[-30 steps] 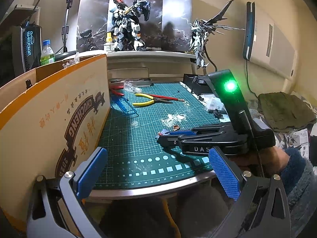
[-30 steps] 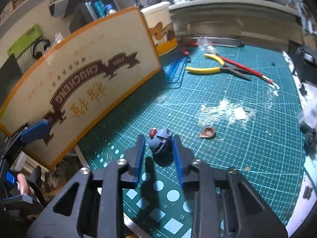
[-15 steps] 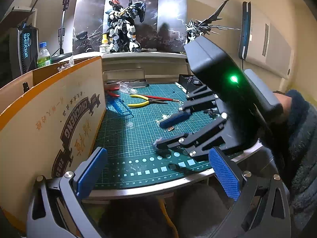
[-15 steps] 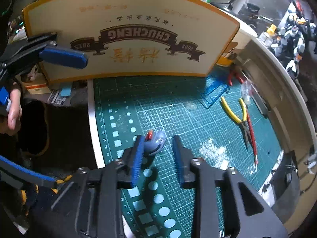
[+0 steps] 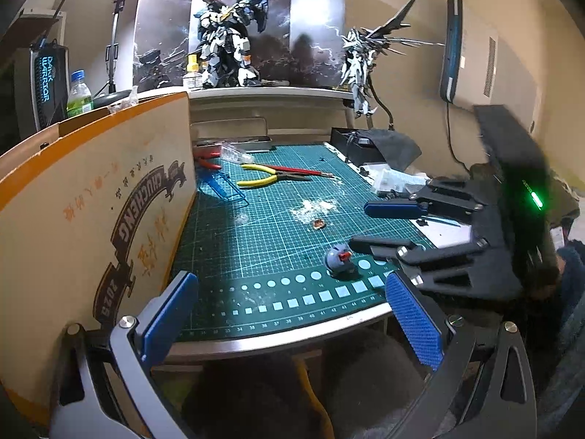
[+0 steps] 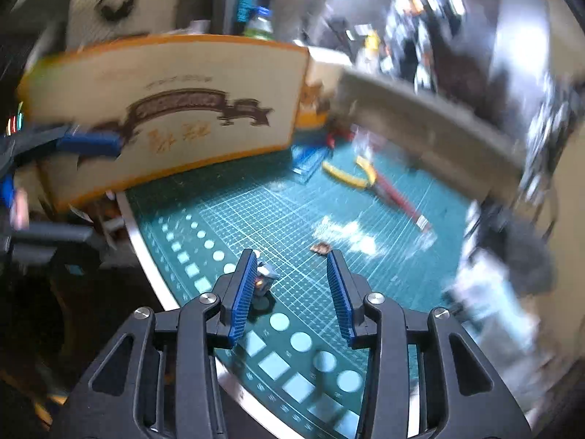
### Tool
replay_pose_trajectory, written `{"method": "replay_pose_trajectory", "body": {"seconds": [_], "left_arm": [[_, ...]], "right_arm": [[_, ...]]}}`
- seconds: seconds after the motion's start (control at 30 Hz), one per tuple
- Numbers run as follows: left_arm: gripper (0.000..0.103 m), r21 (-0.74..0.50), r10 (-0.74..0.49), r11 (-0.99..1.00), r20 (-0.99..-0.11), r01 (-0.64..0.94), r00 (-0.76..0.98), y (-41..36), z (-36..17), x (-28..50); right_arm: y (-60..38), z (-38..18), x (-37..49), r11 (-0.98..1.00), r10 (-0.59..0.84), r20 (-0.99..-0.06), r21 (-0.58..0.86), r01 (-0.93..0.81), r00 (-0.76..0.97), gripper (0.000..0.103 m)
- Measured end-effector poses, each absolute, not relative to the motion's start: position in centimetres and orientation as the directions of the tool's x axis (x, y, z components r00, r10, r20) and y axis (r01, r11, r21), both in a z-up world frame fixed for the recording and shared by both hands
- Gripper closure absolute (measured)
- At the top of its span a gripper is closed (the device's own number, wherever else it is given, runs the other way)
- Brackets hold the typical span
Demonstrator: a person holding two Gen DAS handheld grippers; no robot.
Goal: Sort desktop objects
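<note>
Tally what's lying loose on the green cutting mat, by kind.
Hand tools: 2, yellow-handled pliers and red-handled tool
Model parts: 2, small blue-grey model head and blue runner frame
Scraps: 2, brown chip and white dust patch
Total: 6

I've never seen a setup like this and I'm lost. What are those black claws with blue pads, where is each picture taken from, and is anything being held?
No robot: a person holds a two-finger gripper in each hand, with a camera on each one looking along its fingers. One picture looks from the left gripper, open and empty at the desk edge, and also shows the right gripper. The other looks from the right gripper itself; its jaws are opening, and the small blue model part stands on the green cutting mat, no longer gripped. Yellow-handled pliers lie farther back, and a cardboard box stands alongside.
</note>
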State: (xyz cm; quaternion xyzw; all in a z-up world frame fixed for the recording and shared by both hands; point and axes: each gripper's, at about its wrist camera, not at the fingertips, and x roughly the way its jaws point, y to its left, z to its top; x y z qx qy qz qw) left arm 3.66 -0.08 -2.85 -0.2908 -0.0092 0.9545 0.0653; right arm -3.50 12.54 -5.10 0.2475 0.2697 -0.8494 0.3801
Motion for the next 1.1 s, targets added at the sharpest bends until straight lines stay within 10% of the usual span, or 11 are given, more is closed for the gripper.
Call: {"method": "replay_pose_trajectory", "body": {"seconds": [0.2, 0.47, 0.63, 0.8, 0.9, 1.1], "left_arm": [[0.0, -0.052, 0.125, -0.992, -0.53, -0.115, -0.839, 0.3, -3.7, 4.1], [0.001, -0.095, 0.219, -0.976, -0.452, -0.197, -0.865, 2.2, -6.4, 1.0], [0.039, -0.086, 0.185, -0.983, -0.495, -0.164, -0.849, 3.9, -8.8, -1.9], [0.042, -0.098, 0.181, -0.983, -0.479, -0.153, -0.859, 4.2, -9.2, -2.7], [0.072, -0.09, 0.188, -0.982, -0.484, -0.165, -0.855, 4.4, -9.2, -3.5], [0.074, 0.077, 0.171, -0.967, -0.51, -0.243, -0.843, 5.2, -8.3, -4.0]], "right_arm": [[10.9, -5.9, -0.9, -0.361, -0.471, -0.663, -0.457, 0.813, -0.582, 0.08], [15.1, -5.5, -2.1, -0.58, -0.465, -0.624, -0.321, 0.749, -0.628, 0.069], [19.6, -4.9, -0.7, -0.714, -0.429, -0.585, -0.248, 0.655, -0.689, 0.066], [20.6, -5.1, 0.9, -0.724, -0.404, -0.596, -0.256, 0.64, -0.695, 0.062], [20.6, -5.3, 1.1, -0.722, -0.411, -0.6, -0.246, 0.647, -0.687, 0.062], [21.0, -5.7, 0.4, -0.731, -0.441, -0.581, -0.209, 0.65, -0.684, 0.061]]}}
